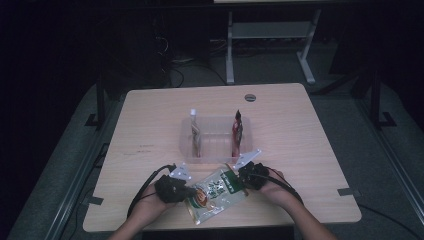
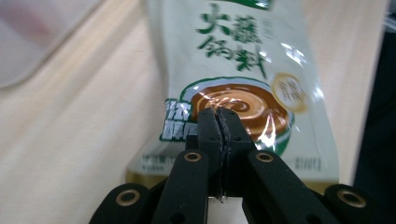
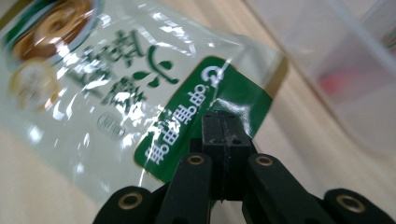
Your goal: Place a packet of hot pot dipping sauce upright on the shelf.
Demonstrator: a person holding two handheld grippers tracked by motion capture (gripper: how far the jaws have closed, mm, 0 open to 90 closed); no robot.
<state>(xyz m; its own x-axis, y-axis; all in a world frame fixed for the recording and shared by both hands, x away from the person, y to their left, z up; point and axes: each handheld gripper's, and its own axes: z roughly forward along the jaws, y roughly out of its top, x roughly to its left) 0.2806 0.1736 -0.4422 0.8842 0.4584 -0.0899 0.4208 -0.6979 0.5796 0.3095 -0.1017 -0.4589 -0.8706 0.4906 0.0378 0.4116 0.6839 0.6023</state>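
Observation:
A pale green sauce packet (image 1: 214, 192) lies near the table's front edge, held at both ends. My left gripper (image 1: 189, 192) is shut on its lower left end. In the left gripper view the black jaws pinch the packet (image 2: 243, 84) at the brown bowl picture, gripper (image 2: 219, 114). My right gripper (image 1: 243, 182) is shut on the upper right end. In the right gripper view the jaws clamp the packet (image 3: 116, 79) at its dark green label, gripper (image 3: 223, 119).
A clear plastic tray (image 1: 217, 146) stands just behind the packet, with a pale packet (image 1: 195, 135) upright at its left side and a red one (image 1: 237, 131) at its right. A grey round cap (image 1: 250, 97) sits near the table's far edge.

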